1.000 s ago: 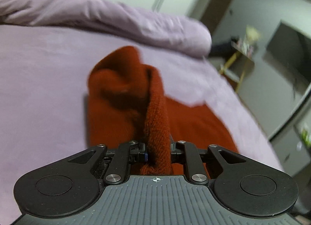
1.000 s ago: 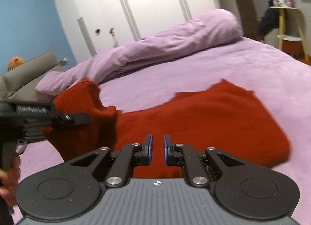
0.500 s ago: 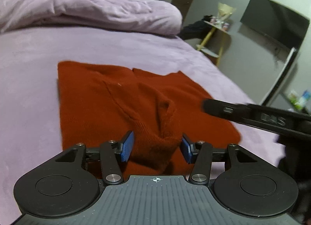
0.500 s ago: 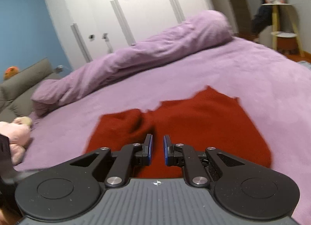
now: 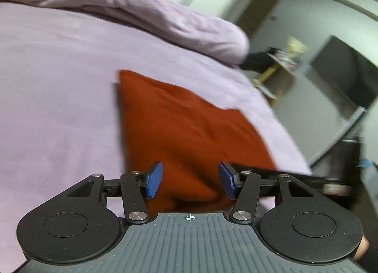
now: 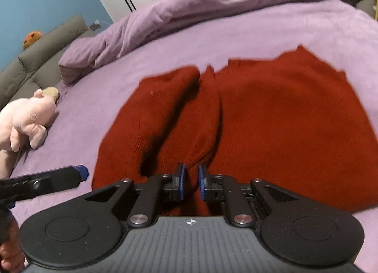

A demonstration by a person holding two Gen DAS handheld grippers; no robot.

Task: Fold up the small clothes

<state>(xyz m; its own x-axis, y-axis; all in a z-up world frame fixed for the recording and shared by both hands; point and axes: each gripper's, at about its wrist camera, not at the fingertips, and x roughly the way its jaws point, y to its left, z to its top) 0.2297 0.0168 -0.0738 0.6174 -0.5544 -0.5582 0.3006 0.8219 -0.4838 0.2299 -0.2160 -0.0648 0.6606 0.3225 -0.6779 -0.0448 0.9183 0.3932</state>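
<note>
A rust-red knitted garment lies on the lilac bed; it also shows in the left wrist view. Its left part is folded over the middle, with a raised ridge. My left gripper is open and empty, just above the garment's near edge. It also shows in the right wrist view to the left of the cloth. My right gripper is shut on a fold of the garment at its near edge.
A rolled lilac duvet lies along the far side of the bed. A pink plush pig lies at the left by a grey sofa. A yellow side table and dark TV stand past the right bed edge.
My left gripper let go of the garment's flap, which now lies folded over, and opened wide. My right gripper came down to the near edge and pinched the cloth.
</note>
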